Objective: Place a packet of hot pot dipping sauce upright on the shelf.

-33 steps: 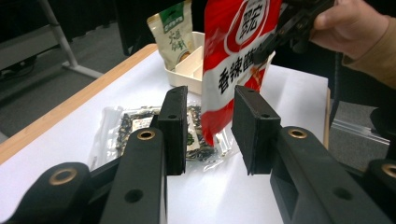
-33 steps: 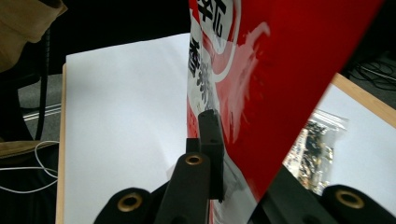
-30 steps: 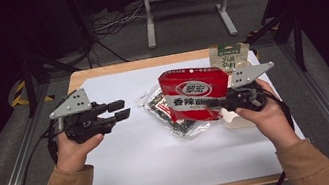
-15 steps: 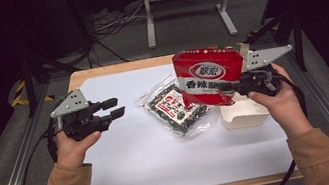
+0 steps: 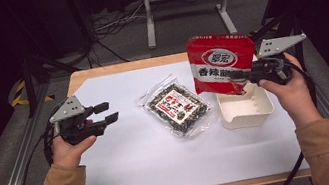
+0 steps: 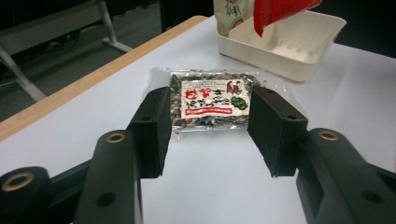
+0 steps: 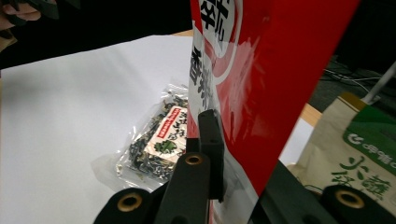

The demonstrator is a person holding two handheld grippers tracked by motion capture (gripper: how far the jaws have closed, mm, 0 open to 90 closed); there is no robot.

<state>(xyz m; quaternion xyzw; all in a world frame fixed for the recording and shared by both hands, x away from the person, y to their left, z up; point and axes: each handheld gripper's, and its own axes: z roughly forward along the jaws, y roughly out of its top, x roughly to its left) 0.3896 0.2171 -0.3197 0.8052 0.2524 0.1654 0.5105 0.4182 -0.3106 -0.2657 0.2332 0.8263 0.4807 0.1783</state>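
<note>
One red snack bag (image 5: 221,62) hangs pinched in my right claw (image 5: 246,74) above one white tray (image 5: 246,106). One clear seaweed packet (image 5: 176,104) lies on the bench (image 5: 129,167). My left claw (image 5: 105,112), just opening, stands wide with nothing between.

Your table (image 5: 118,71): wooden rim, white sheet (image 5: 153,160) over it | green-printed pouch (image 7: 355,149) beside the tray's far end (partly hidden) | metal stand (image 5: 185,3) on the floor beyond.

Three cameras, one desk

High view looks forward and down from my side; each claw's camera rides low and close, both sharing the seaweed pack (image 6: 211,103) mid-desk.
</note>
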